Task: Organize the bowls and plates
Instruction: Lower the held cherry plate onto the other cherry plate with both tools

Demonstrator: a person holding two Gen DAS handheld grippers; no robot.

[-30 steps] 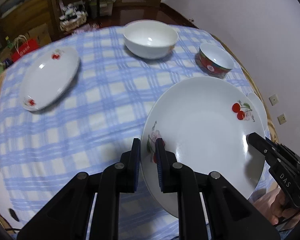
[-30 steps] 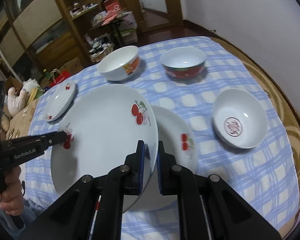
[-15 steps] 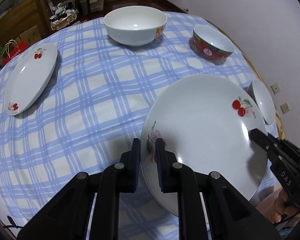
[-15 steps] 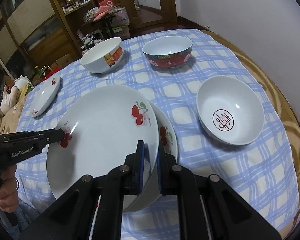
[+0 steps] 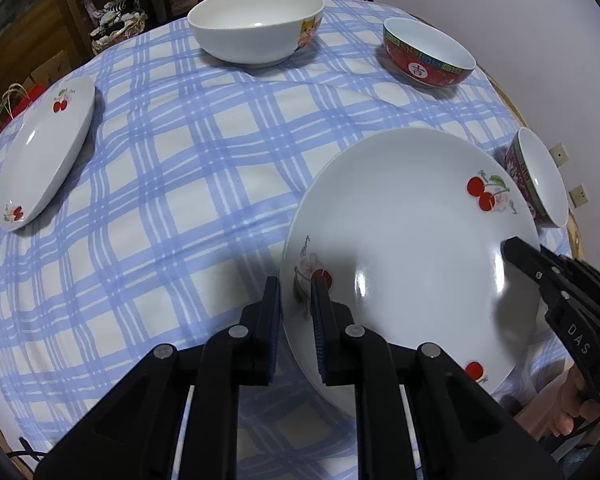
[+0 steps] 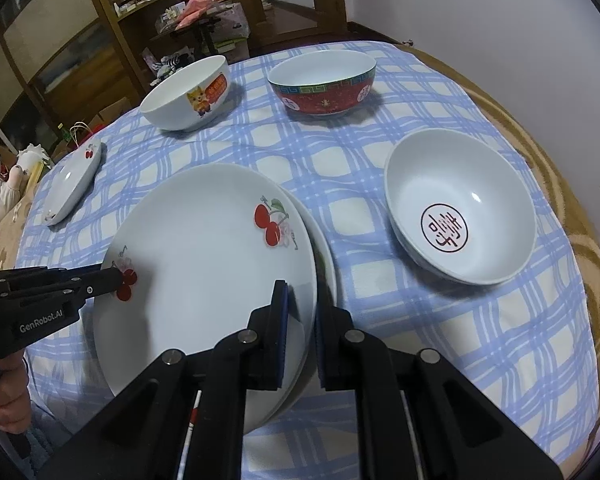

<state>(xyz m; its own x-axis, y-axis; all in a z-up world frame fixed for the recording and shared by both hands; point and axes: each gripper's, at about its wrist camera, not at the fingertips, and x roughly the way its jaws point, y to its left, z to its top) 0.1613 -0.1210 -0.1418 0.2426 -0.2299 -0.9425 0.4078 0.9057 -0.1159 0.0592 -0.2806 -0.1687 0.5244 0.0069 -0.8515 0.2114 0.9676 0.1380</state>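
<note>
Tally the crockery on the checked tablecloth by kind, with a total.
Plates: 3: held plate, plate beneath it, small plate.
Bowls: 3: cartoon bowl, red bowl, white bowl with a seal mark.
Total: 6.

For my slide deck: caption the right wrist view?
Both grippers clamp a cherry-print plate, held over a matching plate.

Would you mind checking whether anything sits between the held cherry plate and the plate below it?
Nothing visible does. The held plate, pinched at opposite rims by the left gripper and right gripper, hangs just over the lower plate, whose only exposed part, its right edge, is bare.
</note>
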